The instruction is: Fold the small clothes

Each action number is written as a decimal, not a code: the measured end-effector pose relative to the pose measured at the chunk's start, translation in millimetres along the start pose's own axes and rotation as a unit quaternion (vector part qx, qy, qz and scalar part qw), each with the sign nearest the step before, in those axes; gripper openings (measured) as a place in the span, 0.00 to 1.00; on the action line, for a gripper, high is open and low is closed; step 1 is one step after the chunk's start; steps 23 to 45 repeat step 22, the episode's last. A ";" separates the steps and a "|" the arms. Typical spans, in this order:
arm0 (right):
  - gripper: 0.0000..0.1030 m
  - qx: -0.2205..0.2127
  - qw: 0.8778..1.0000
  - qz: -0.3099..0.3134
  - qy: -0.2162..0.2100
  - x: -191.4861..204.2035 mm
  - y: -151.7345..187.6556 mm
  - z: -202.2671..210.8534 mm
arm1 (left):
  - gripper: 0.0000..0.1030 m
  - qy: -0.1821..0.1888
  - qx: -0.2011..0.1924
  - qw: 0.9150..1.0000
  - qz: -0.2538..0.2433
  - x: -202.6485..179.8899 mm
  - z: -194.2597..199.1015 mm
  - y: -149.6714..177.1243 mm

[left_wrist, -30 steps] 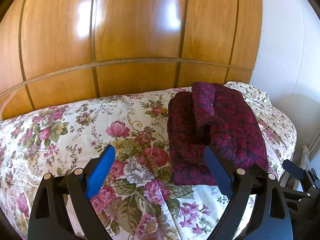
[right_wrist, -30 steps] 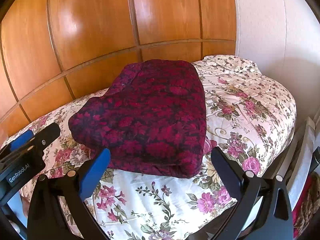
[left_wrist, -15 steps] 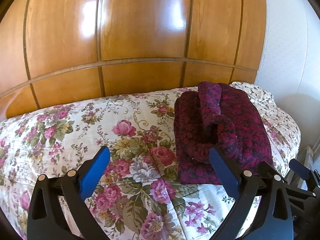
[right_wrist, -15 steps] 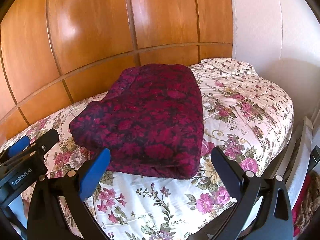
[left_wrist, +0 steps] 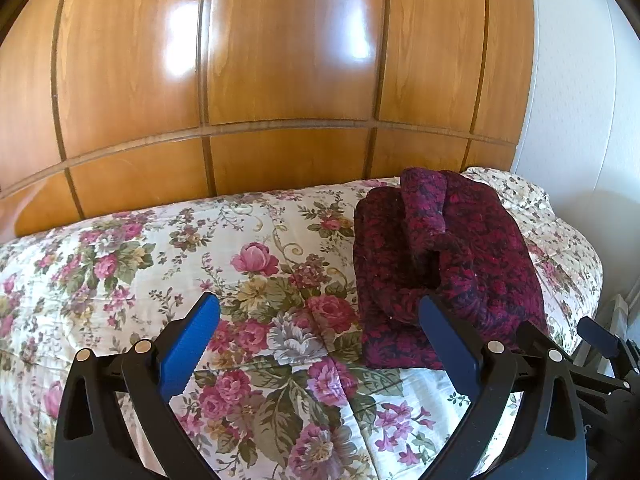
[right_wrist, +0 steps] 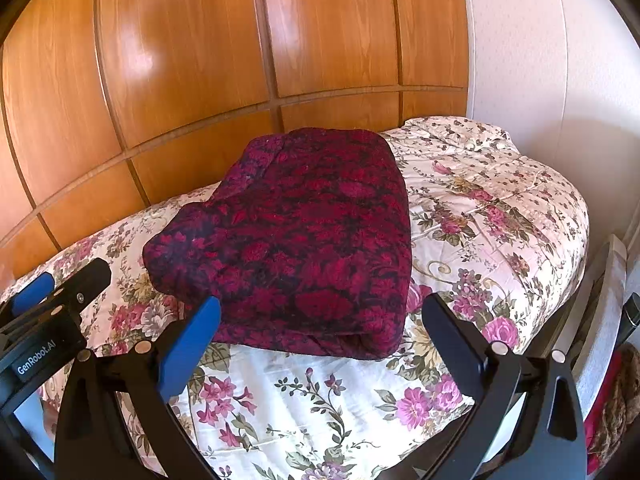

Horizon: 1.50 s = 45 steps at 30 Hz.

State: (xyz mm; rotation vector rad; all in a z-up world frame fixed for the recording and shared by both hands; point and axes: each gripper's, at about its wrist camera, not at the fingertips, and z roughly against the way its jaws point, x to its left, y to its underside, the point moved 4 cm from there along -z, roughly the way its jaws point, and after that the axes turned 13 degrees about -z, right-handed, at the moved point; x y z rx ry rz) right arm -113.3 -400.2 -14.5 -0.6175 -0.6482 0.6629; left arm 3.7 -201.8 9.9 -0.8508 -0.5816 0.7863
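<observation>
With both sets of fingers spread wide and nothing between them, the left claw (left_wrist: 318, 334) and the right claw (right_wrist: 320, 334) hang over the near part of the bed (left_wrist: 120, 264), clear of the cloth. Just beyond them lies the folded garment (right_wrist: 304, 240), a dark red and black patterned bundle resting on the floral quilt toward the wall end of the bed.

It looks like a thick, soft knit or fleece: light for its bulk, limp, and likely to sag or spill open if lifted by one edge. The fuzzy face should grip well against the ribbed blue pads (left_wrist: 188, 352). From the left wrist view, a rolled sleeve or flap (left_wrist: 424, 208) sits loose on top and is probably the part that would slip first. The best hold, I judge, is low on the near folded edge (right_wrist: 312, 340), one claw at each corner, pinching all the layers together.

How many layers the bundle has, and what kind of garment it is, cannot be told. Its far side is hidden. At the right edge, a brown and red heap (right_wrist: 612, 408) beside the bed is cut off and unclear.
</observation>
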 end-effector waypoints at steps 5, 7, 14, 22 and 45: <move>0.98 0.002 1.000 0.000 -0.001 0.7 1.1 -0.1 | 0.96 0.000 -0.002 1.000 0.002 1.4 1.1 0.1; 0.98 0.003 1.000 -0.001 -0.001 0.7 1.3 -0.2 | 0.96 -0.002 -0.005 1.000 0.001 1.8 2.7 -0.8; 0.98 0.002 1.000 -0.005 -0.002 -0.7 0.3 0.3 | 0.93 -0.005 -0.011 1.000 -0.002 -1.9 3.2 -4.4; 0.98 -0.017 1.000 -0.007 0.000 -3.2 -5.6 7.3 | 0.93 -0.008 0.015 1.000 0.022 1.8 -5.1 0.4; 0.98 -0.017 1.000 -0.007 0.000 -3.2 -5.6 7.3 | 0.93 -0.008 0.015 1.000 0.022 1.8 -5.1 0.4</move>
